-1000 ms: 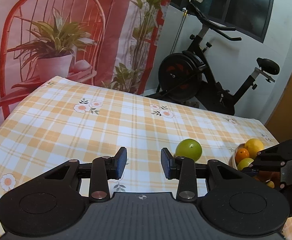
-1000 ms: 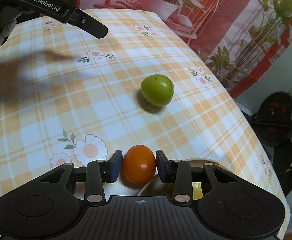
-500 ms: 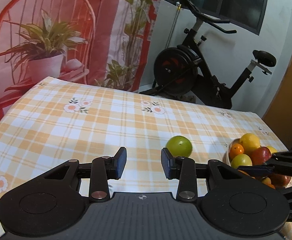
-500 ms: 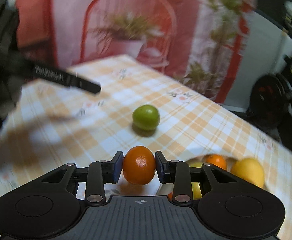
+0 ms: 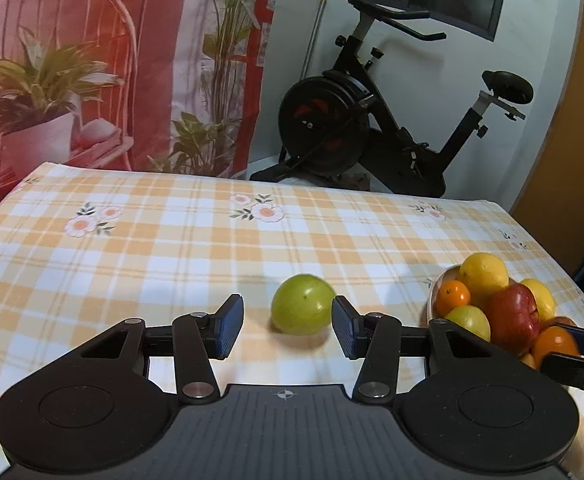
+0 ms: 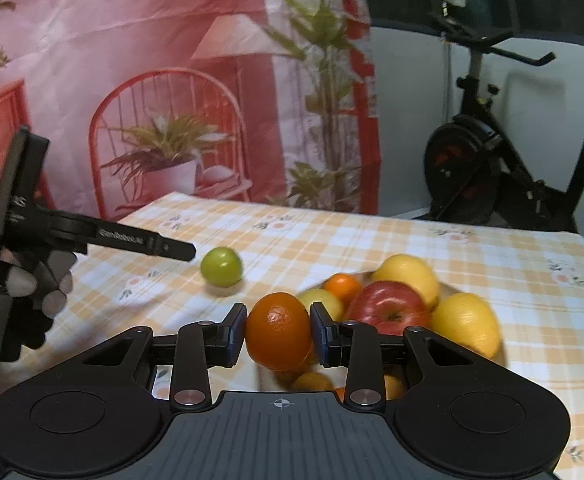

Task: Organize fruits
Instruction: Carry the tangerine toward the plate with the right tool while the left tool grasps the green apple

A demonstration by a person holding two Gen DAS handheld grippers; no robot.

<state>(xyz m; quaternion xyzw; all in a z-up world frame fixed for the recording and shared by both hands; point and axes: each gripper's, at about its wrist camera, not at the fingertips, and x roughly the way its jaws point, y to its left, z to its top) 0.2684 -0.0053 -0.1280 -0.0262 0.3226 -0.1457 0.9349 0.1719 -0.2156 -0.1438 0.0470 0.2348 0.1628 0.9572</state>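
The right gripper (image 6: 279, 334) clamps an orange (image 6: 278, 332) just above the fruit bowl (image 6: 448, 289) (already heaped), so lowering and release comes next. The left gripper (image 5: 287, 327), jaws opening and empty, needs to advance around the green fruit (image 5: 302, 309) just ahead.

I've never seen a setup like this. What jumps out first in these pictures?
The orange pinched in the right gripper, just above a bowl heaped with fruit at the table's right side. Next, the lone green fruit on the checked tablecloth, with the left gripper opening around it without touching.
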